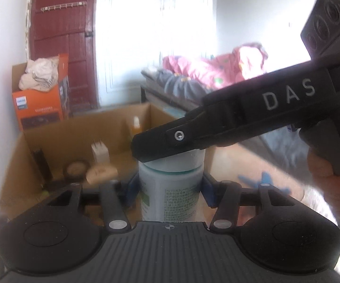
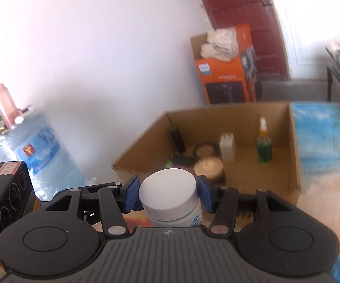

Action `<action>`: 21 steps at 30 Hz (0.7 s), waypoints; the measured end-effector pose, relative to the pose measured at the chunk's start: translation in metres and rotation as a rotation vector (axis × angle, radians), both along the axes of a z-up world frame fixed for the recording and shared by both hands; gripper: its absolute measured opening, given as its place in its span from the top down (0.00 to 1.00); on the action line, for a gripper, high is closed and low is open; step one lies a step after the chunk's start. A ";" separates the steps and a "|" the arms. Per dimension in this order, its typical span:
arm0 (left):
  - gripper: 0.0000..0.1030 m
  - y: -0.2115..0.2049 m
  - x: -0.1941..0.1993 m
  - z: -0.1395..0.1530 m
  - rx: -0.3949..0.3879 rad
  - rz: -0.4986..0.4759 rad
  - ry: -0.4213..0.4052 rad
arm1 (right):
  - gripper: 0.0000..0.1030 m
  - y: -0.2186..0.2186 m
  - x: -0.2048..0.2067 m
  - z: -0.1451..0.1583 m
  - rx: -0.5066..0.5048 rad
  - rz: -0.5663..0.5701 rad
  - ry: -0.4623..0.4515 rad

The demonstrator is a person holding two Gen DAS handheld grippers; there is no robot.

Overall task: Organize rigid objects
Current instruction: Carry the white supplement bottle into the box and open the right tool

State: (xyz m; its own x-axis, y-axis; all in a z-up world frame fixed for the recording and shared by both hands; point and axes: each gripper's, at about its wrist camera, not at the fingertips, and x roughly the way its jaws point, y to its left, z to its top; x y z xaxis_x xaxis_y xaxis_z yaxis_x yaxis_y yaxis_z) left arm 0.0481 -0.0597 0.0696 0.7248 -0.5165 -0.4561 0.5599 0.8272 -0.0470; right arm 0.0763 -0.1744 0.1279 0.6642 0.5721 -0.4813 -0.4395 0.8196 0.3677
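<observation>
A white pill bottle (image 1: 170, 195) with a green printed label stands upright between my left gripper's blue pads (image 1: 132, 191); the left gripper (image 1: 168, 192) is shut on its body. My right gripper (image 2: 167, 194) reaches in from the right, and its fingers (image 1: 160, 143) close on the bottle's white cap (image 2: 167, 188). An open cardboard box (image 2: 295, 141) behind the bottle holds a green dropper bottle (image 2: 263, 146), a white bottle (image 2: 227, 146), round tins (image 2: 209, 167) and a dark upright item (image 2: 177, 138).
An orange carton (image 2: 224, 80) with cloth on top stands by a red door (image 2: 240, 0). A large water jug (image 2: 40, 151) stands at the left wall. A bed with pink bedding (image 1: 207, 70) is at the right. A beach-print surface (image 2: 323, 136) lies beside the box.
</observation>
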 end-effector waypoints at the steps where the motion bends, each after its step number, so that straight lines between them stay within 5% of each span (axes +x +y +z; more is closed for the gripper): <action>1: 0.48 0.003 0.003 0.009 -0.023 0.003 0.001 | 0.45 0.000 0.003 0.011 0.003 0.013 -0.020; 9: 0.49 0.006 0.054 0.049 -0.103 0.010 -0.027 | 0.45 -0.008 0.054 0.050 0.045 0.061 -0.069; 21: 0.49 -0.019 0.129 0.004 -0.052 0.017 0.126 | 0.45 -0.040 0.143 -0.008 0.054 0.018 0.043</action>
